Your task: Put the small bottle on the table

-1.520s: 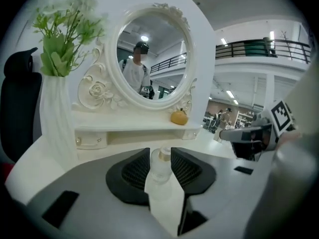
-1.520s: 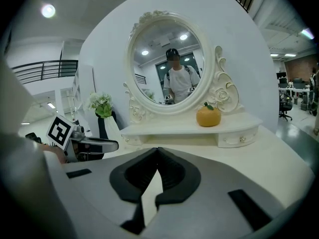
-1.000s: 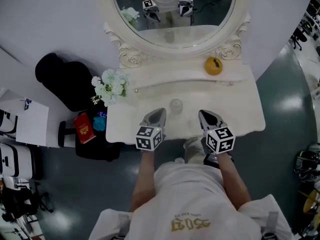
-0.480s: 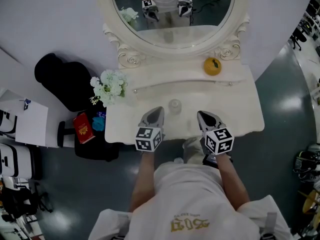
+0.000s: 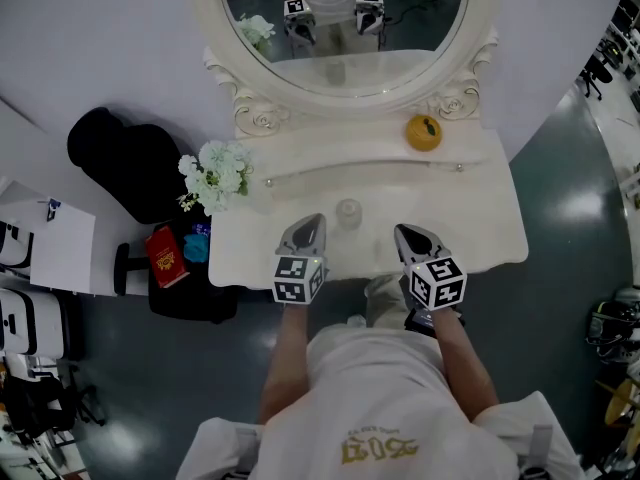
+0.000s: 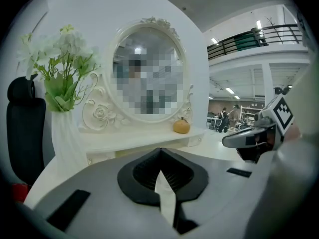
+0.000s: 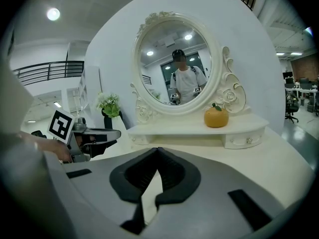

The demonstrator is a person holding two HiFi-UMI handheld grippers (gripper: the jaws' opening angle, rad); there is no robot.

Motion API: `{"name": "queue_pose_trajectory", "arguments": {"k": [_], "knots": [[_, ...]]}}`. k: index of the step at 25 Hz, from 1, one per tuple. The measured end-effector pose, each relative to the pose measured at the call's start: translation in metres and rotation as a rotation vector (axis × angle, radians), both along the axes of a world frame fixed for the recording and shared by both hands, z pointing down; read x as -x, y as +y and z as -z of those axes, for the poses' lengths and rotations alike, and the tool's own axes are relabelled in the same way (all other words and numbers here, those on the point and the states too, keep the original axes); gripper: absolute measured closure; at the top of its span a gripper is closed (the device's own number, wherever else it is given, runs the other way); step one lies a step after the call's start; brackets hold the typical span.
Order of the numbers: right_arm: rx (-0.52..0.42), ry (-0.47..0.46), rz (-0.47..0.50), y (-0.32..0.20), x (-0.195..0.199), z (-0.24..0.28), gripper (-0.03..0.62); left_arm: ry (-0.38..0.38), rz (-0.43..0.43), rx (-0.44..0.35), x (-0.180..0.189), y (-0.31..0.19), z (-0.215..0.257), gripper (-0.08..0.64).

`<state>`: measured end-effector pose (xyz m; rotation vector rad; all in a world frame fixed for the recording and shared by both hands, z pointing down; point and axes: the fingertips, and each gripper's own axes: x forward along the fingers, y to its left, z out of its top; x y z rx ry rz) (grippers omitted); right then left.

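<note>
Your left tool [image 5: 313,221] and right tool [image 5: 402,232], both closed on nothing, hovered at the tabletop's [image 5: 480,218] front edge, with the small bottle [image 5: 349,212] standing between them.

On table [image 5: 480,218]: small bottle [image 5: 349,211] before mirror [image 5: 400,28]
</note>
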<state>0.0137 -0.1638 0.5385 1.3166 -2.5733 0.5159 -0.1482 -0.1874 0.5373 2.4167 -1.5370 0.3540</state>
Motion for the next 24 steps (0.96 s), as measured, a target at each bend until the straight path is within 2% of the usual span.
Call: {"name": "queue_pose_trajectory", "arguments": {"k": [8, 14, 18, 24], "knots": [[0.013, -0.011, -0.017, -0.003, -0.005, -0.003, 0.58, -0.017, 0.012, 0.029, 0.002, -0.002, -0.009, 0.544], [0.037, -0.026, -0.048, -0.005, -0.012, -0.009, 0.58, 0.038, -0.006, 0.025, 0.001, -0.004, -0.009, 0.543], [0.036, -0.029, -0.05, -0.008, -0.013, -0.008, 0.58, 0.036, -0.007, 0.069, 0.001, -0.007, -0.017, 0.543], [0.036, -0.027, -0.053, -0.01, -0.011, -0.008, 0.58, 0.033, -0.022, 0.081, -0.001, -0.01, -0.018, 0.543]]}}
